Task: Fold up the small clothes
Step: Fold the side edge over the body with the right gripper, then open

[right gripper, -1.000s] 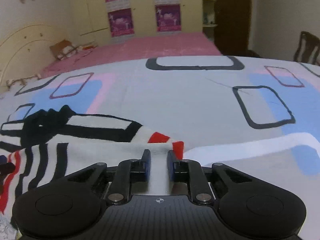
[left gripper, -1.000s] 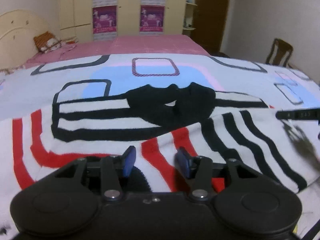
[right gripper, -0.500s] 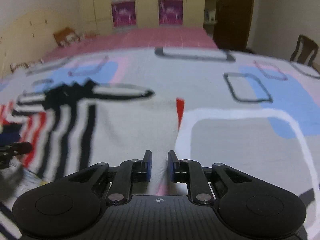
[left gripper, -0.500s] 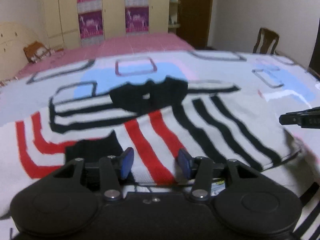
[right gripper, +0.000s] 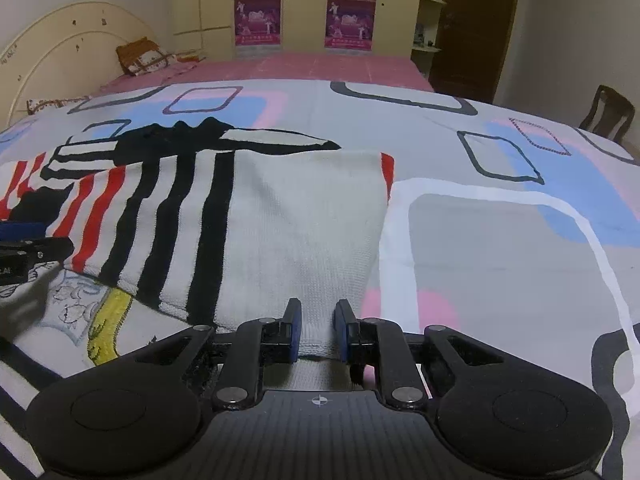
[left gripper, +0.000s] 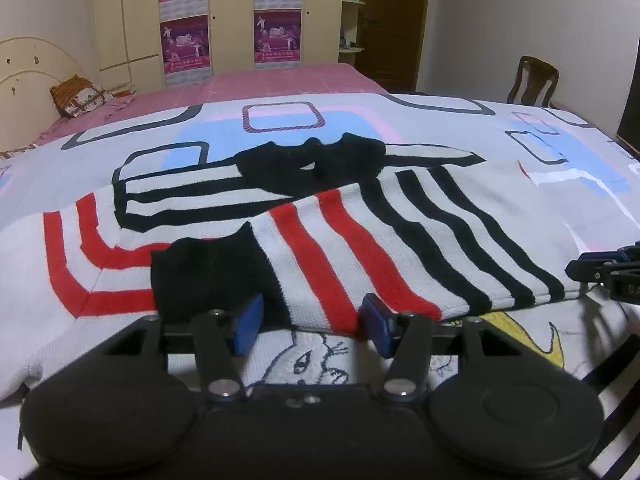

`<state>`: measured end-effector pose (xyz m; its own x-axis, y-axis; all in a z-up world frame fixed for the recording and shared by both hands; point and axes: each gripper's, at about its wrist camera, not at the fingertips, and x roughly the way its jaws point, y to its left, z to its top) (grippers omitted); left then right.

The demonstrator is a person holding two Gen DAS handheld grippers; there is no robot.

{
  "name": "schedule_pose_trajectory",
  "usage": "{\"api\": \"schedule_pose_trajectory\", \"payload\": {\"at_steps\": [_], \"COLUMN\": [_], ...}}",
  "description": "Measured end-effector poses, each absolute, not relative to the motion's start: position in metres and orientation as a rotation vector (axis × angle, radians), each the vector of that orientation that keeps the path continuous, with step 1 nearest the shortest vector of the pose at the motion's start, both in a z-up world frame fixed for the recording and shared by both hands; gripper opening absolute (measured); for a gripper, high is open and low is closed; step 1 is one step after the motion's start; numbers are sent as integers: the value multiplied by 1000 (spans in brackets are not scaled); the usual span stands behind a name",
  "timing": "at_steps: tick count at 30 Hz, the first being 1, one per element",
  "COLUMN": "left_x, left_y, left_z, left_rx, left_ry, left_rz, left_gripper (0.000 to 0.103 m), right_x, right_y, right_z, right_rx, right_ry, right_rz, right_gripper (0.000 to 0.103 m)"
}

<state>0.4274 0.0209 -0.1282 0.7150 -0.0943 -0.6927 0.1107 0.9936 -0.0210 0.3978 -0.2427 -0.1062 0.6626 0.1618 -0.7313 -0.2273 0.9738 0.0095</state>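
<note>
A small white knit sweater (left gripper: 360,232) with red and black stripes lies on the bed, its striped part folded over a front that shows a cartoon drawing (left gripper: 316,356). A black cuff (left gripper: 200,272) sits on the fold beside my left gripper (left gripper: 312,322), whose jaws are opening. The fold's edge lies between its blue pads, which do not press on it. My right gripper (right gripper: 316,332) is shut on the sweater's (right gripper: 304,216) white near edge. Each gripper shows at the edge of the other's view: the right gripper (left gripper: 600,270), the left gripper (right gripper: 28,248).
The sweater rests on a grey bedsheet (right gripper: 500,240) printed with blue, pink and black shapes. Behind it lie a pink bed (left gripper: 280,80) with a pillow (left gripper: 80,94) and headboard. A wooden chair (left gripper: 534,80) stands at the right, wardrobes along the back wall.
Both grippers drew the striped part toward the camera over the sweater's front. The black cuff came into the left view. The left jaws stand wider than before; the right jaws kept their grip.
</note>
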Motion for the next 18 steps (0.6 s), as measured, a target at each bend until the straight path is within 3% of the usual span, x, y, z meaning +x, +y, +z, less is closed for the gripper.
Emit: {"api": "schedule_pose_trajectory", "payload": {"at_steps": [16, 18], "left_x": [428, 423], "left_y": [38, 51], "left_z": [-110, -105], "left_rx": [-10, -29], "left_ry": [750, 726], "left_rz": [-108, -81], "left_gripper": [56, 71], "right_x": [410, 412], "right_y": [-242, -236], "right_z": [-84, -76], "right_rx": [-11, -12], "right_ry": [806, 781], "right_rz": [166, 185], "right_gripper": [17, 17]}}
